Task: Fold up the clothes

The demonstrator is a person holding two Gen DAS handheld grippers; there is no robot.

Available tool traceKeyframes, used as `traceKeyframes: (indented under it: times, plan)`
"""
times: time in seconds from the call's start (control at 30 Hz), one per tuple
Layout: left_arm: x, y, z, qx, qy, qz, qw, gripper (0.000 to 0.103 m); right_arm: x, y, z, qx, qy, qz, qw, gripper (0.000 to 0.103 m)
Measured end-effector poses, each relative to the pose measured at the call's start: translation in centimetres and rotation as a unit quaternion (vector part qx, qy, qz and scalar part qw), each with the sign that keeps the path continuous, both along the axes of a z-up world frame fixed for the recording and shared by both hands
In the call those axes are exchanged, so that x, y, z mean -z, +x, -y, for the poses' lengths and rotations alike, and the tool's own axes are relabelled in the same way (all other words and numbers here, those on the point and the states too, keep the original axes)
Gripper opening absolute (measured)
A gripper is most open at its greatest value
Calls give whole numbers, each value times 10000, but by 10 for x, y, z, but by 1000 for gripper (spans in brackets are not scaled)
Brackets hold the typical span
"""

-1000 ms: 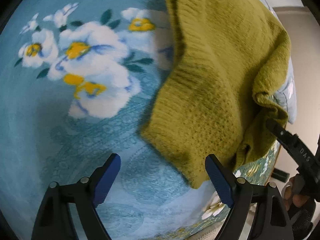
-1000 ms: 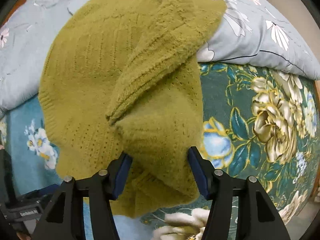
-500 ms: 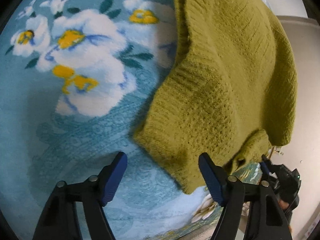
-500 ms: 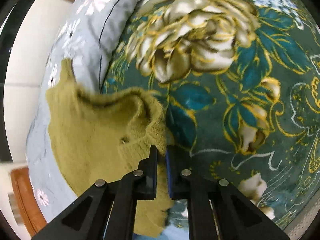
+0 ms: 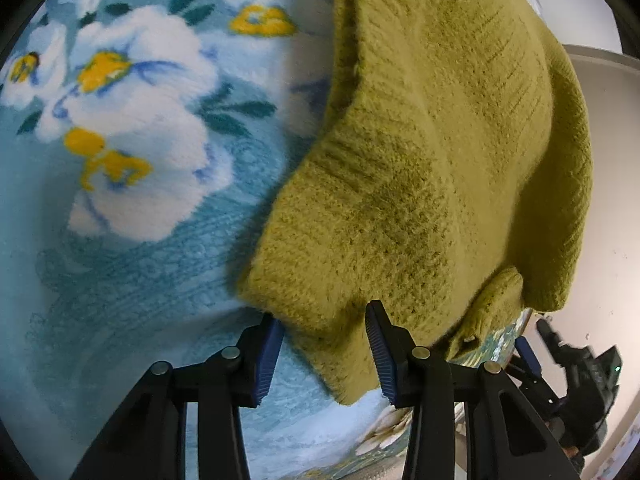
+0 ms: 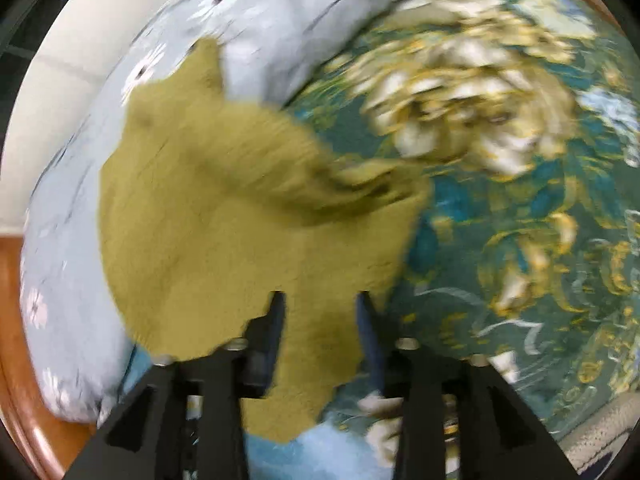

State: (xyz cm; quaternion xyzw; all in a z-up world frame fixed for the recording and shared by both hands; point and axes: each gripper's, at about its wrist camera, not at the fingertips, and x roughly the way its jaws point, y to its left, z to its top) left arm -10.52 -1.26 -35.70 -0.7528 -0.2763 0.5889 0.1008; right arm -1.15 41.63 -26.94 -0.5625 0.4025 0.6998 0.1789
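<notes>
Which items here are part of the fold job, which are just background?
In the job:
olive knit sweater
left gripper, sweater edge between its pads
right gripper, sweater between its pads

Just there:
blue floral blanket
green floral blanket
grey floral pillow

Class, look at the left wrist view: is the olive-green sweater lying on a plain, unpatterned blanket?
No, the sweater lies on a blue blanket printed with white and yellow flowers.

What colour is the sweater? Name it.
Olive green sweater, a plain knit; the left wrist view shows it best.
</notes>
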Motion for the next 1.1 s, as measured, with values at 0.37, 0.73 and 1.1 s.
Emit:
traceKeyframes:
  times: [0.37, 0.73, 1.1]
  plan:
    - [-16, -3, 26, 132, -215, -68, 9997, 44, 68, -59, 38, -922, 793, 1504, 9811, 52]
    - [-17, -11, 48, -75, 175, 21, 9998, 44, 35, 28, -24, 421, 174, 966, 9943, 9]
    - [-20, -13, 72, -299, 246, 219, 9990, 37, 30, 86, -45, 1149, -571, 354, 9911, 9]
